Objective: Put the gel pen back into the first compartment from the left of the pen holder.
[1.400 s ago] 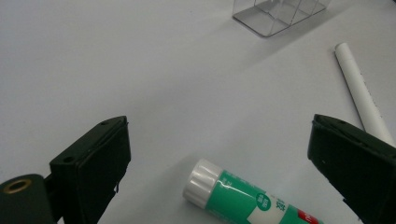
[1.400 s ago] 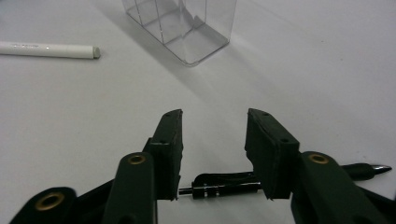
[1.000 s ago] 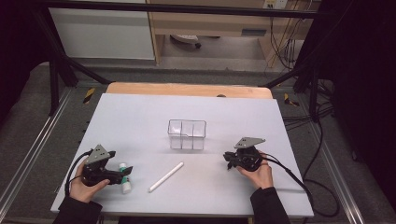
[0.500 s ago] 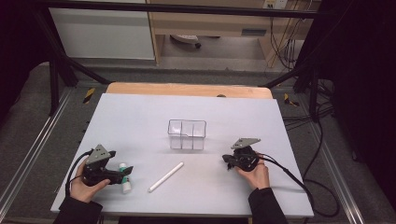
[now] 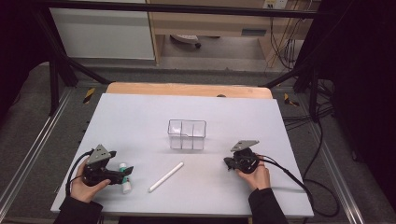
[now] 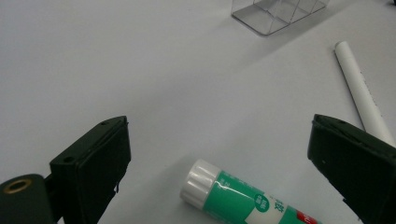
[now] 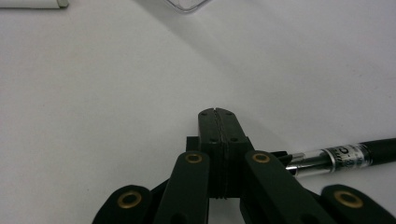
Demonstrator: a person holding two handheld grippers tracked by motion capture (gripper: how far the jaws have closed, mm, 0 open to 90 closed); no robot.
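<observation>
Right gripper (image 5: 227, 163) edging nearer clear box (image 5: 187, 134), jaws just closing fully, gripping nothing, pen (image 7: 343, 156) lying beside. Left gripper (image 5: 126, 171) jaws gaping wide around glue stick (image 6: 243, 198), not pinching.

Both forearms come in from the near edge of the table (image 5: 140, 112), dark sleeves. Left hand (image 5: 86, 186) grips the left gripper (image 5: 122, 171) low over the table's near-left part, jaws spread wide and pointing toward the table's middle, nothing pressed between them. Right hand (image 5: 254, 173) holds the right gripper (image 5: 227, 163) near the table's near-right part, jaws fully together, pads flush, probably resting on the surface; contact is hard to confirm.
</observation>
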